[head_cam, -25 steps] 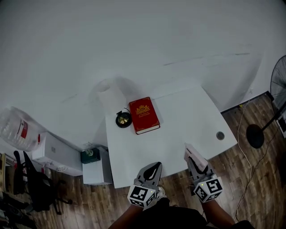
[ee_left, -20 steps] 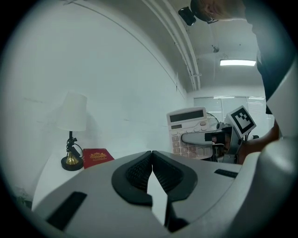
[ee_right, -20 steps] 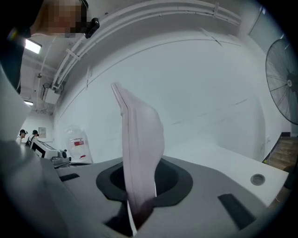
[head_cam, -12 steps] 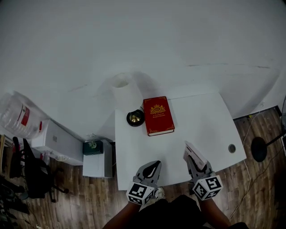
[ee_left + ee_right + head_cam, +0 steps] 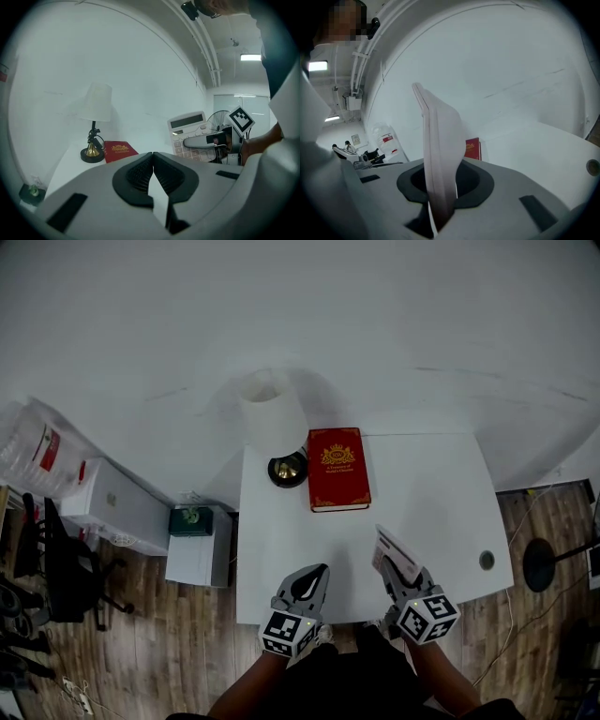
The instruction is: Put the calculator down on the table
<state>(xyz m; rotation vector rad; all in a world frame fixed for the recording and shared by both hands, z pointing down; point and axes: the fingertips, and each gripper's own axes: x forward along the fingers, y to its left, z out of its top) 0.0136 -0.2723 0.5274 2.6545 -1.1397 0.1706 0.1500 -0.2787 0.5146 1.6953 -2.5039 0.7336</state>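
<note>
A white rectangular table (image 5: 422,493) stands against a white wall, most of its top bare. At its 11 o'clock corner is a table lamp with a white shade and a round brass base (image 5: 277,432). Just beside the base, at 12 o'clock, a red hardback book with a gold emblem (image 5: 337,468) lies flat.

The pale grey desk calculator (image 5: 396,554) is not yet down. It is carried on edge over the table's near side, at about 5 o'clock. The right gripper (image 5: 392,576) has its fingers clamped on the lower end, and the keys face the person's left. The left gripper (image 5: 309,579) hovers at 6 o'clock with its fingers pressed together on nothing.

The likely trouble is the release. Let go while the calculator stands on its edge, it would probably topple and slap down on its keys or its back. This close to the near side, it could also slide off onto the wooden floor (image 5: 187,634). The hold on one end alone may let it swing as it is laid flat.
</note>
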